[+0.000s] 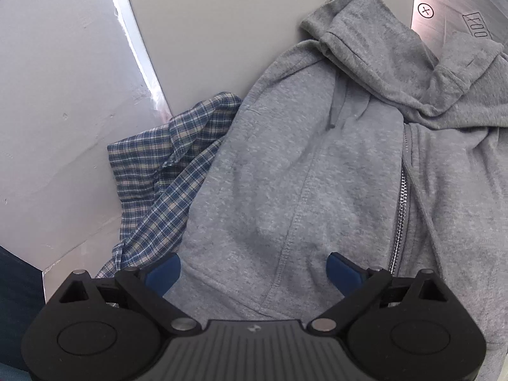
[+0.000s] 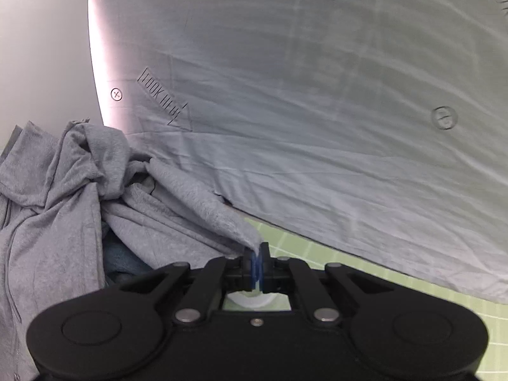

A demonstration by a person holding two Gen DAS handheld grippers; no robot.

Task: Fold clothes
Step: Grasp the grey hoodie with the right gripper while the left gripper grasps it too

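Directly beneath the wide-open left claw (image 1: pixel 254 271) lies the grey hoodie (image 1: pixel 301 174), zipper running straight ahead, while the right claw (image 2: pixel 257 265) pinches its edge.

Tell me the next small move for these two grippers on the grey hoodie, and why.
Probably lower the left gripper and close it on the grey zip-up cotton hoodie. Its jaws are open over the fabric, gripping nothing, while the right gripper is already shut on a bunched edge of the hoodie. The garment lies crumpled, partly over a blue plaid shirt, so a second grip seems needed to spread it.
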